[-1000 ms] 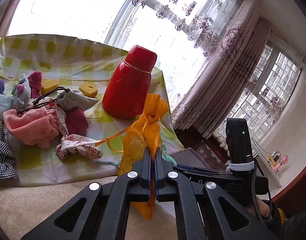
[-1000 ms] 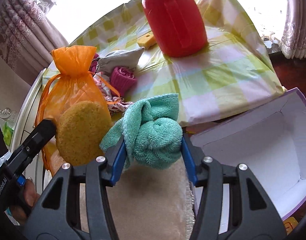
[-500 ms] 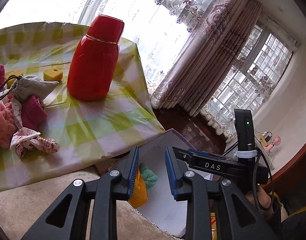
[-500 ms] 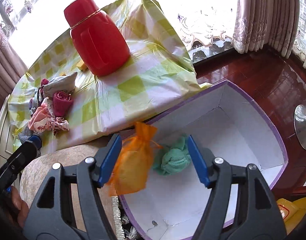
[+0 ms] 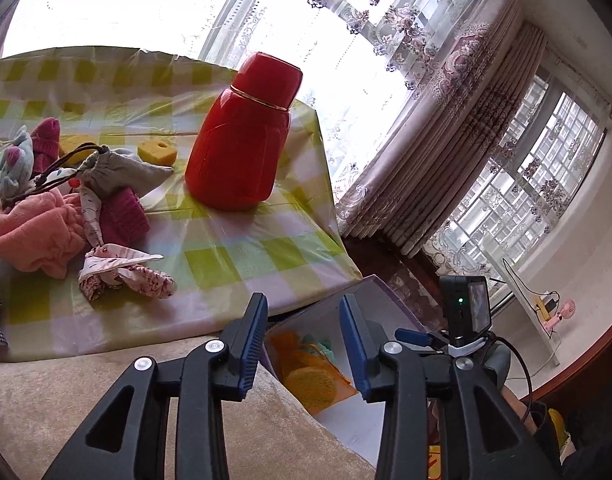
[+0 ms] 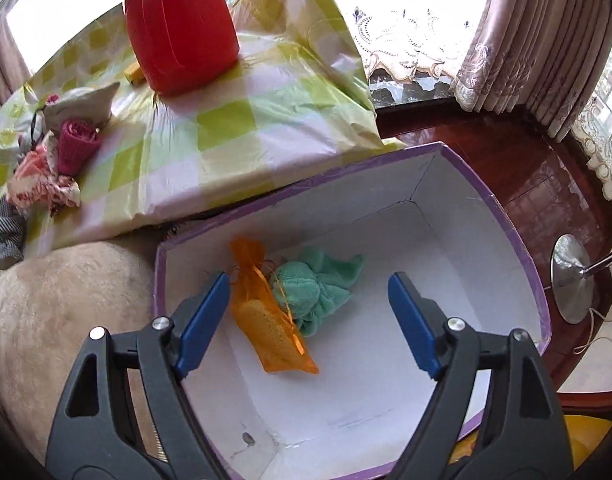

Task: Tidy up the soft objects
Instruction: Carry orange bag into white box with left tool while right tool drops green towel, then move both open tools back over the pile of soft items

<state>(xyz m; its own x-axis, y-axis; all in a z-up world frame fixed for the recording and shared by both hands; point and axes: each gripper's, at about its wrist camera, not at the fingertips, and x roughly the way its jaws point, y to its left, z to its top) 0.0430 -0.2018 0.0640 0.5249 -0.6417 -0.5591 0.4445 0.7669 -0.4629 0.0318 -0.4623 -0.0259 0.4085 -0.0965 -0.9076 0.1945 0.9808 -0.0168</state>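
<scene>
A: Hand-held grippers? Left hand-held gripper (image 5: 302,340), right hand-held gripper (image 6: 308,316)?
B: Both spread apart, empty.
A: Items?
B: Orange mesh pouch (image 6: 266,316) touching rolled teal towel (image 6: 312,286) inside purple-rimmed white cardboard box (image 6: 502,216).

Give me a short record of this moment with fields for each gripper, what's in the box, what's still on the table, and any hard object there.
left gripper: open, empty, near the table edge
right gripper: open, empty, above the box
box: white inside, purple rim, below the table edge
in box: orange mesh bag holding a yellow sponge; green towel touching it
on table: pink cloth, magenta roll, grey drawstring pouch, floral scrunchie, yellow sponge piece
hard object: red flask, upright
</scene>
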